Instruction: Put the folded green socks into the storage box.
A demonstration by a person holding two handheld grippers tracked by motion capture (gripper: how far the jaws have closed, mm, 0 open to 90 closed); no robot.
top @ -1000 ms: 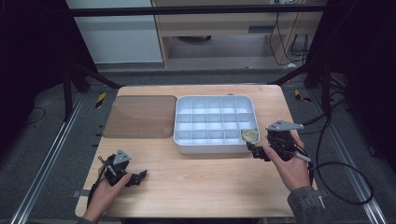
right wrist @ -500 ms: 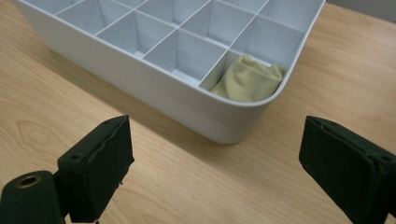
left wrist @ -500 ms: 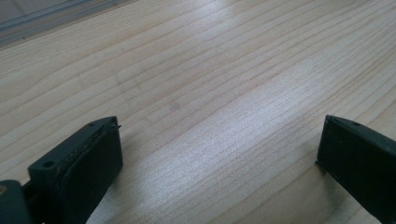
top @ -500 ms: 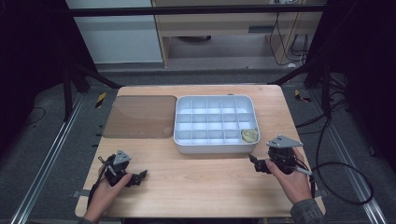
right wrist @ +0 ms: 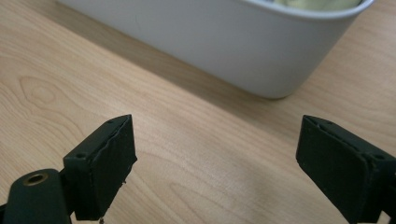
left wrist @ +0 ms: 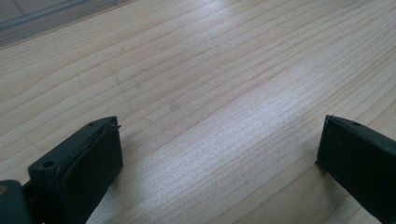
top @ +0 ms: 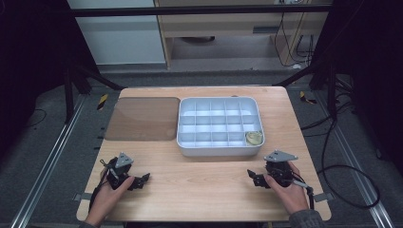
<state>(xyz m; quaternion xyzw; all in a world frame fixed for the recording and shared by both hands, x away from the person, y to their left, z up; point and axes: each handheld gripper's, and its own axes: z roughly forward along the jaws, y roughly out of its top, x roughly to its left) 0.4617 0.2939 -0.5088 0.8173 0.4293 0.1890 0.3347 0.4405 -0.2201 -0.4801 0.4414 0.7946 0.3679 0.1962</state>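
Tray [top: 219, 149], white and split into compartments, stands at the middle of the table [top: 199, 190], with a pale yellowish item [top: 254, 137] lying in its near right corner compartment. Right tongs [top: 254, 179] rest on the table near its front right, jaws spread wide with nothing between them; the right gripper view shows bare wood between the jaws and the tray's rounded white wall [right wrist: 224, 42] just ahead. Left tongs [top: 140, 180] rest near the front left edge, jaws likewise spread and empty; the left gripper view shows plain wood grain [left wrist: 205, 107] ahead of them. Both tongs lie well apart from each other, each held by a hand coming in from the near edge. Brown mat [top: 142, 118] lies flat just beside the tray's left side, toward the far left of the table.
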